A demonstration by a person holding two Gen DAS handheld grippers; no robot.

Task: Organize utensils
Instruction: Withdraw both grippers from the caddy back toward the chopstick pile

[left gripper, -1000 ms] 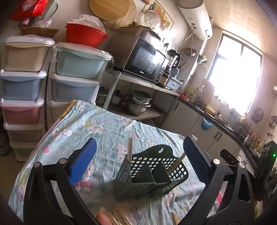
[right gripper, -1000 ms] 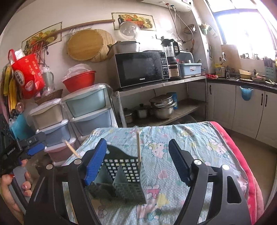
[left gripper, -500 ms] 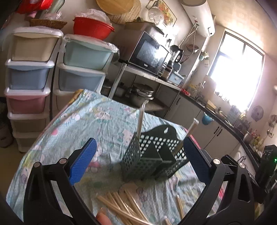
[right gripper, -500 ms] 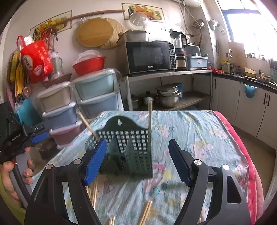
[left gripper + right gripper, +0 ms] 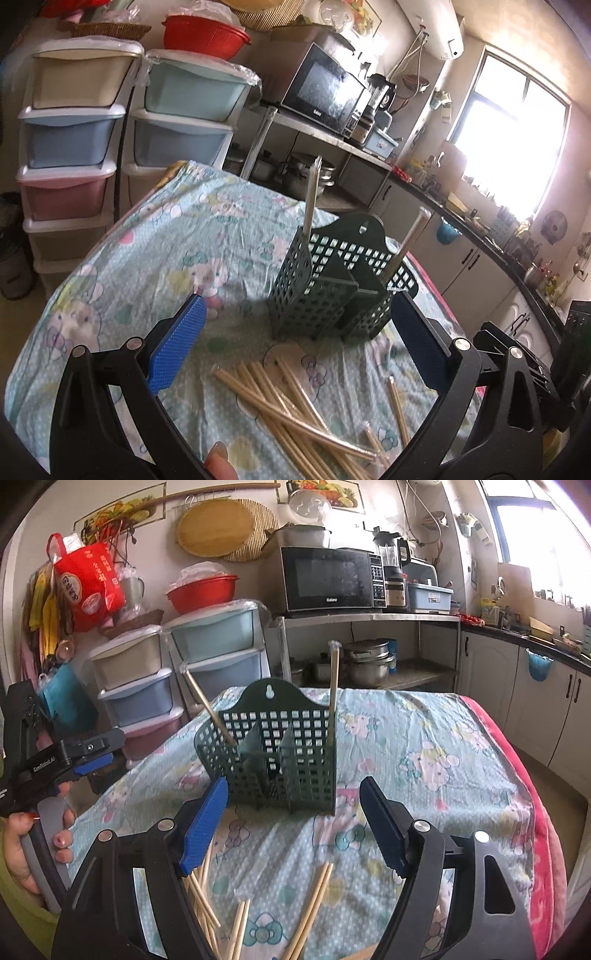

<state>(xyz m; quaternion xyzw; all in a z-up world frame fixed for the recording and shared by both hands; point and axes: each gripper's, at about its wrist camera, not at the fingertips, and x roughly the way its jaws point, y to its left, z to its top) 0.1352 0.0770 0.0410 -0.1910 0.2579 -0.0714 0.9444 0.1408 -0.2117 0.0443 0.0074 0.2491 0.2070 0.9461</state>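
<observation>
A dark green perforated utensil holder with several compartments stands on the table. Two wrapped chopsticks stick up from it, one at each end. Several loose wooden chopsticks lie on the cloth in front of the holder. My left gripper hovers above the loose chopsticks, open and empty. My right gripper also stands open, just short of the holder, with nothing between its blue pads. The left gripper shows at the left edge of the right wrist view, held by a hand.
The table wears a light blue cartoon-print cloth with a pink edge. Stacked plastic drawers stand beyond the table's far corner. A metal rack with a microwave and pots is behind. Kitchen cabinets run along the right.
Both grippers have sunk and tipped downward toward the table. The holder now sits higher in both views and the loose chopsticks have come into view below it.
</observation>
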